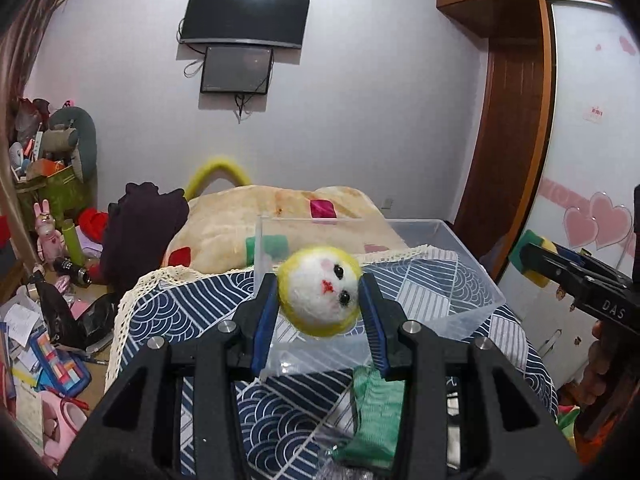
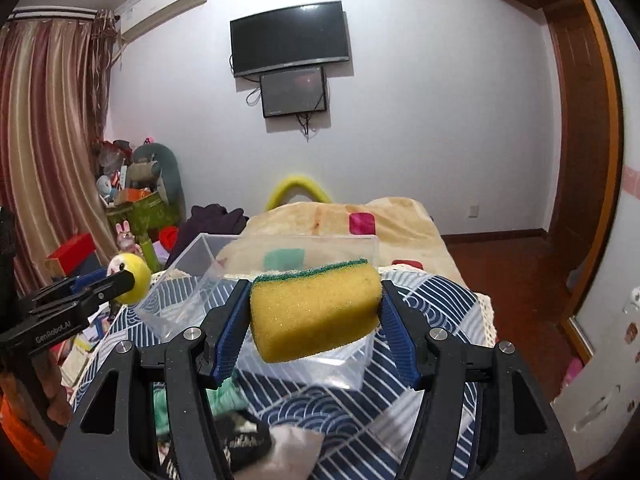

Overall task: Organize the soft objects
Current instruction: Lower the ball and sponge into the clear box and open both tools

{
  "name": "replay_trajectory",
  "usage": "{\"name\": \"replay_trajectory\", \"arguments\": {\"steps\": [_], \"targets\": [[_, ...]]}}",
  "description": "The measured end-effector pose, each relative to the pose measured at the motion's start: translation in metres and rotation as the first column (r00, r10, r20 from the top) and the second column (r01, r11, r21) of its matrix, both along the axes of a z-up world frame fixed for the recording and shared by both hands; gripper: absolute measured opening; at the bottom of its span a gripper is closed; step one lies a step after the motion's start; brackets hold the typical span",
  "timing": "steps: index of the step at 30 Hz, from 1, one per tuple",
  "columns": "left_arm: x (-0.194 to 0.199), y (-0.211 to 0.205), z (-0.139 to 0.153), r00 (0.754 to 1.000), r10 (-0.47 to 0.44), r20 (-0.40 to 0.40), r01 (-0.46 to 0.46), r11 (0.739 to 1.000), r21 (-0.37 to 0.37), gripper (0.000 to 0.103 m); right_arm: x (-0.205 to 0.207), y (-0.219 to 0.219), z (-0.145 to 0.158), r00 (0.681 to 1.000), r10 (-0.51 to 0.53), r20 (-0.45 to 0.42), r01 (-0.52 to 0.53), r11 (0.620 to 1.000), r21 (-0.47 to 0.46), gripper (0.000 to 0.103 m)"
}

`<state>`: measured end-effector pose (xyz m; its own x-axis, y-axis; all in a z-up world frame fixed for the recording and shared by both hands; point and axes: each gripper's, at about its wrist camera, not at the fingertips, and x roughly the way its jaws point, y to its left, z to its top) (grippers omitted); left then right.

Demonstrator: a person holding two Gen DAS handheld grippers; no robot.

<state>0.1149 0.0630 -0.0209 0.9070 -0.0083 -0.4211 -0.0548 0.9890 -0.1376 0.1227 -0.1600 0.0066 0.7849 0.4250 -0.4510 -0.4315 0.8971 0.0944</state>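
Observation:
My left gripper [image 1: 320, 306] is shut on a round yellow and white felt ball with a face [image 1: 320, 292], held above the near left corner of a clear plastic bin [image 1: 460, 264]. It also shows in the right wrist view [image 2: 130, 278]. My right gripper [image 2: 316, 308] is shut on a yellow sponge with a green scouring top [image 2: 316, 308], held above the bin [image 2: 192, 280]. The sponge shows at the right edge of the left wrist view [image 1: 534, 258]. The bin stands on a blue patterned cloth [image 1: 288, 412]. A green knitted cloth [image 1: 376, 412] lies on it near me.
A bed with a beige blanket [image 1: 248, 220] lies behind the bin. A dark garment [image 1: 140, 224] and cluttered boxes and toys [image 1: 48, 264] are at the left. A wardrobe with pink hearts [image 1: 592, 200] stands at the right. Dark and white items [image 2: 256, 440] lie near me.

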Motion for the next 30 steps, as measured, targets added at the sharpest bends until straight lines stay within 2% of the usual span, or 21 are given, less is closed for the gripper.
{"name": "replay_trajectory", "arguments": {"steps": [7,12,18,23,27,29,30], "targets": [[0.034,0.001,-0.007,0.997,-0.035,-0.074,0.034,0.999,-0.005,0.040,0.036,0.021,-0.017,0.998,0.015,-0.068,-0.019,0.998,-0.056,0.059],[0.058,-0.007,-0.017,0.991,-0.037,-0.127,0.045,0.997,0.061,0.040,0.052,0.032,-0.036,0.992,0.019,-0.124,-0.033,0.993,-0.113,0.059],[0.077,-0.011,-0.035,0.984,-0.011,-0.180,0.029,0.995,0.096,0.040,0.066,0.034,-0.050,0.984,0.014,-0.175,-0.040,0.989,-0.145,0.059],[0.083,-0.015,-0.043,0.981,-0.010,-0.195,0.031,0.994,0.102,0.041,0.064,0.036,-0.050,0.985,0.019,-0.169,-0.049,0.984,-0.173,0.062],[0.080,-0.018,-0.041,0.981,-0.016,-0.196,0.039,0.993,0.112,0.053,0.059,0.036,-0.047,0.987,0.027,-0.159,-0.056,0.981,-0.184,0.066],[0.075,-0.019,-0.037,0.984,-0.016,-0.180,0.038,0.992,0.118,0.066,0.058,0.035,-0.046,0.987,0.030,-0.159,-0.059,0.982,-0.181,0.070],[0.071,-0.020,-0.035,0.986,-0.010,-0.166,0.032,0.992,0.126,0.068,0.057,0.034,-0.044,0.987,0.031,-0.157,-0.059,0.982,-0.179,0.072]]}}
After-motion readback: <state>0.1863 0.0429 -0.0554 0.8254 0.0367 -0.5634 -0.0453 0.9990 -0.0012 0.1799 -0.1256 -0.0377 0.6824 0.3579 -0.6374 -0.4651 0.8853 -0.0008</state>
